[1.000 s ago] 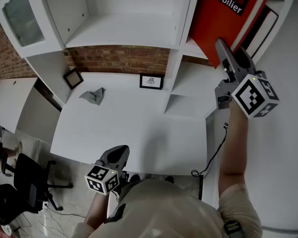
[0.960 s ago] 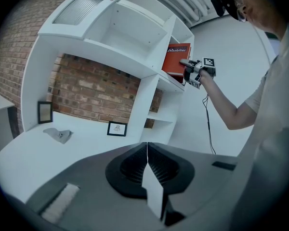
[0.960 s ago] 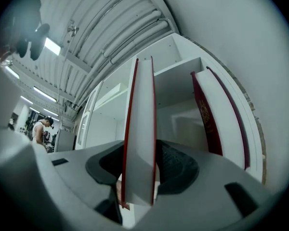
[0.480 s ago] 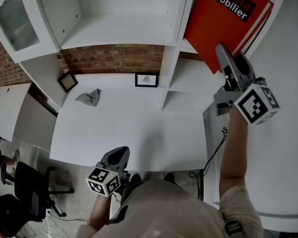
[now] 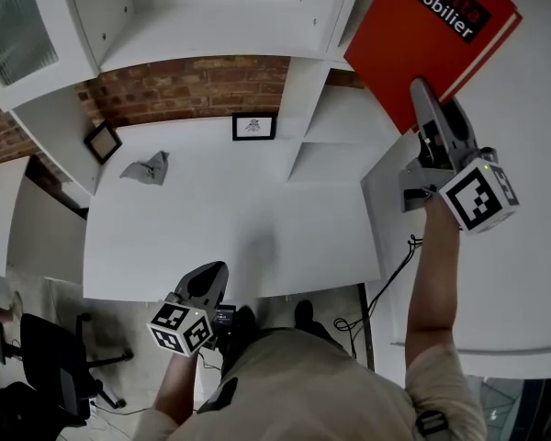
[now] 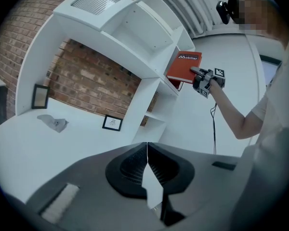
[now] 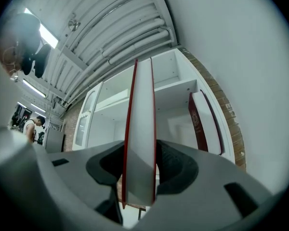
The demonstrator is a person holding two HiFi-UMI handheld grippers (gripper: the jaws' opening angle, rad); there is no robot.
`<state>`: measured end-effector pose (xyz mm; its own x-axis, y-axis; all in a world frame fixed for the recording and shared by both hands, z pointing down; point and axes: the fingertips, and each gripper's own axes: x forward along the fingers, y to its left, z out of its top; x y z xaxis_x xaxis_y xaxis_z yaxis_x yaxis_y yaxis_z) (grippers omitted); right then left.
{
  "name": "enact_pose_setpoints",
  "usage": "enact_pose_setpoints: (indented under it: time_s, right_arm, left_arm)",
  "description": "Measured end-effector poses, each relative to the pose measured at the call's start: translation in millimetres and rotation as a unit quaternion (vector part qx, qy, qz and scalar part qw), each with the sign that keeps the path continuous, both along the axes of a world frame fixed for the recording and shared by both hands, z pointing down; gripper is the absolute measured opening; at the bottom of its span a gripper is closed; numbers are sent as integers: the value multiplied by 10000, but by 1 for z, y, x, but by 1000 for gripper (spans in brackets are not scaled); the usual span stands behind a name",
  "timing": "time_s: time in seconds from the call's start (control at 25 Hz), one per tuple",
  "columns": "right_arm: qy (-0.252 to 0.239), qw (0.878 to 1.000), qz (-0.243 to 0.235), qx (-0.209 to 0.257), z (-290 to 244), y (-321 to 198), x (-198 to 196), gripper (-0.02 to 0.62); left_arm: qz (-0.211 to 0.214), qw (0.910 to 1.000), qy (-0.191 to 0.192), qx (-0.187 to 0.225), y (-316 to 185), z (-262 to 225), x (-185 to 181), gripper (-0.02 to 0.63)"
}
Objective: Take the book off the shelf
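Note:
A red book (image 5: 432,35) with white lettering on its cover is tilted out in front of the white shelf unit (image 5: 220,35) at the upper right. My right gripper (image 5: 422,95) is shut on the book's lower edge; its jaws have just been closing a little with the book between them. In the right gripper view the book's page edge (image 7: 142,129) stands upright between the pads of that gripper (image 7: 140,153). My left gripper (image 5: 211,278) hangs low by the desk's front edge, shut and empty; its jaws (image 6: 147,146) meet. From there the book (image 6: 183,66) shows far off.
A white desk (image 5: 230,219) lies below the shelves, with a small framed picture (image 5: 254,126), a second frame (image 5: 101,141) and a crumpled grey cloth (image 5: 145,166) at its back. A dark red book (image 7: 195,121) stays in the shelf. A cable (image 5: 399,274) hangs at the right.
The red book has come further out of the shelf compartment, carried by my right gripper. The left gripper has shifted a little left and lower by the desk edge.

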<state>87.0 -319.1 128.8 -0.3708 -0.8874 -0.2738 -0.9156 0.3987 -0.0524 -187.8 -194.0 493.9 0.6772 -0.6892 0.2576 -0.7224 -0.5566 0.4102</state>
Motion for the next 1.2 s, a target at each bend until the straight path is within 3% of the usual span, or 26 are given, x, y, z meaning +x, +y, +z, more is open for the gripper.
enact_pose_setpoints:
  time_s: [0.36,0.52,0.64,0.92,1.2]
  right_arm:
    - [-281,9985,-479,13,6,42,28,158]
    - [-349,9957,-840,-180,7,42,29,158]
    - [-541,9928,-1034,-288,10,48,35,158]
    - [-816,9901,-1116,-253,35,110,104,160]
    - [-1048,9822,-1470,-529,59,136,118,160]
  left_arm:
    - [-528,9986,29,66,21,-19,3,6]
    - [-475,9983,346,-28,10,-36,18,6]
    - [-507,9983,290,62,10,-49,25,6]
    - [-270,9995,86,117,52,-37,92,6]
    - [46,10000,-45,9,78,-29,138,6]
